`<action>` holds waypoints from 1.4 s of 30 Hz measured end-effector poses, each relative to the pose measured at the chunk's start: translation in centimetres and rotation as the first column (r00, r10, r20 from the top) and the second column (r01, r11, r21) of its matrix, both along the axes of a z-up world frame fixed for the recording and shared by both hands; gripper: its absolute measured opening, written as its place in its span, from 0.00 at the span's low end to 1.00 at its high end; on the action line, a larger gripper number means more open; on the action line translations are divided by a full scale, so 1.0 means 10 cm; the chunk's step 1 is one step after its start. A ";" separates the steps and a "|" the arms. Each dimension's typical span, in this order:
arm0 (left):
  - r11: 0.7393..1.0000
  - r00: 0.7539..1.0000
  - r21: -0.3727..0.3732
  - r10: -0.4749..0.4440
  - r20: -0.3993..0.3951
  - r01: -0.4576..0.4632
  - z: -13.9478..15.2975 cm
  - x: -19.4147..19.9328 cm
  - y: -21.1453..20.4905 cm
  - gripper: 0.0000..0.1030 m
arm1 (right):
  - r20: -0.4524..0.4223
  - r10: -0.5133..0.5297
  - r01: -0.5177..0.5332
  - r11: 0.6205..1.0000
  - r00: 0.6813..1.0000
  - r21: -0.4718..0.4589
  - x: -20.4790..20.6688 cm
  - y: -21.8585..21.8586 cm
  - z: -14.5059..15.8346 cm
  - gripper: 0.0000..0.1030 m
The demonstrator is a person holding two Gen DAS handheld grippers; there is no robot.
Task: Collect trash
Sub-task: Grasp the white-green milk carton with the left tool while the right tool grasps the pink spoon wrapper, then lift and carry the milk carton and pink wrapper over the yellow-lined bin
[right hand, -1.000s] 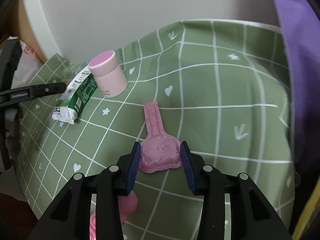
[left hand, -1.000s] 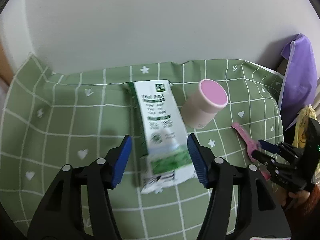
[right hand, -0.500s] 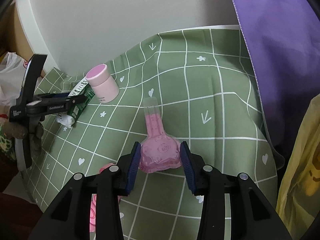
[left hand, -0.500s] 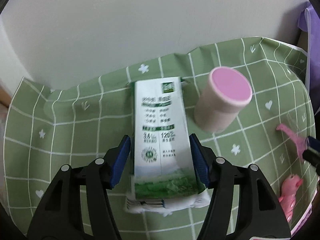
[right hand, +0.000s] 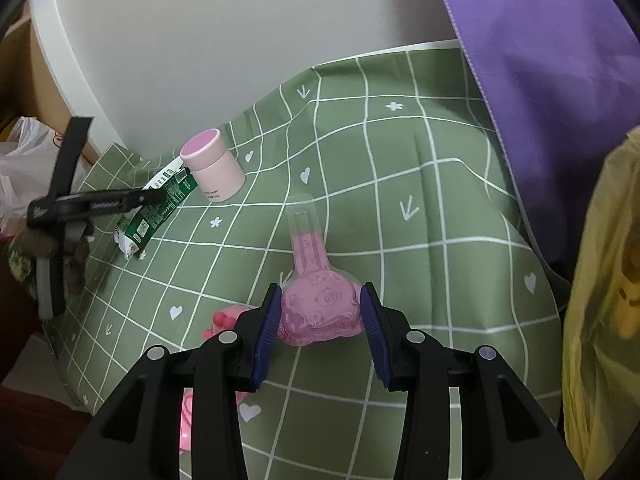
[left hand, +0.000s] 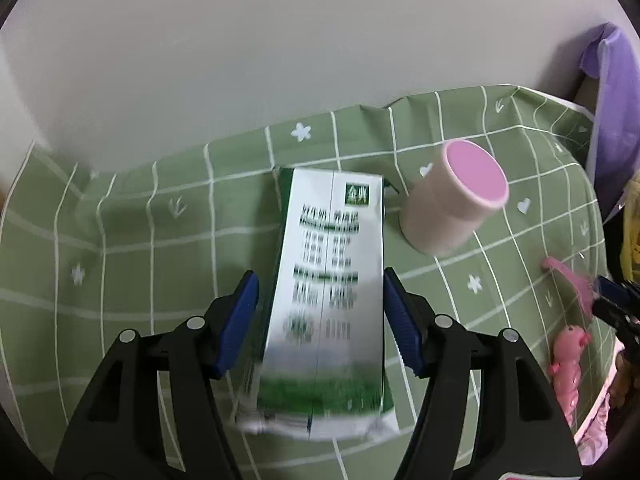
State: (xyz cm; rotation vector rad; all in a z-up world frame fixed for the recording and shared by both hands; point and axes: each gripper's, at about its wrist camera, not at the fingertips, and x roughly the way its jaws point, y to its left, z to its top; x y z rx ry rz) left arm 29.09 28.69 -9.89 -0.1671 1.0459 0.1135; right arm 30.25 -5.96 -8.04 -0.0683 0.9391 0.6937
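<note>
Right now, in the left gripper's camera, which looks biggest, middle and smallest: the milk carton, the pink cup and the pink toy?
1. Milk carton, biggest by far, though it lies nearest the camera.
2. Pink cup.
3. Pink toy, smallest, but the picture's right edge squashes it, so its true size is unsure.

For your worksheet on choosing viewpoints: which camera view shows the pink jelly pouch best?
The right wrist view: the pink jelly pouch fills the centre, clamped by the right gripper. The left wrist view shows only its neck at the right edge.
</note>
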 end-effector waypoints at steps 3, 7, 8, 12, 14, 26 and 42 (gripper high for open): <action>0.999 0.999 0.009 -0.037 -0.038 0.038 -0.04 0.23 -0.02 0.57 | 0.000 -0.021 0.021 1.000 1.000 -0.002 -0.06 -0.05 0.03 0.38; 0.999 0.997 -0.003 -0.041 -0.069 0.041 -0.07 0.45 0.06 0.54 | -0.001 -0.047 0.047 0.999 0.999 -0.014 -0.17 -0.09 0.05 0.38; 0.999 0.997 -0.023 -0.037 -0.073 0.035 -0.06 0.49 0.08 0.50 | -0.002 -0.052 0.052 0.999 0.999 -0.014 -0.19 -0.10 0.05 0.38; 0.999 0.999 -0.048 -0.024 -0.021 0.023 0.10 0.57 0.18 0.49 | 0.009 -0.072 0.072 0.997 0.997 -0.017 -0.30 -0.12 0.10 0.38; 0.999 1.000 -0.043 -0.018 0.020 0.018 0.22 0.46 0.19 0.49 | 0.015 -0.075 0.075 0.997 0.997 -0.020 -0.34 -0.14 0.12 0.38; 0.995 0.991 -0.096 -0.024 0.134 0.037 0.65 -0.53 -0.46 0.50 | 0.048 -0.058 0.059 0.998 0.997 -0.026 -0.54 -0.30 0.27 0.38; 0.990 0.965 -0.064 -0.110 0.237 0.129 0.91 -0.66 -1.16 0.49 | 0.141 -0.066 0.070 0.997 0.988 -0.030 -0.76 -0.57 0.52 0.38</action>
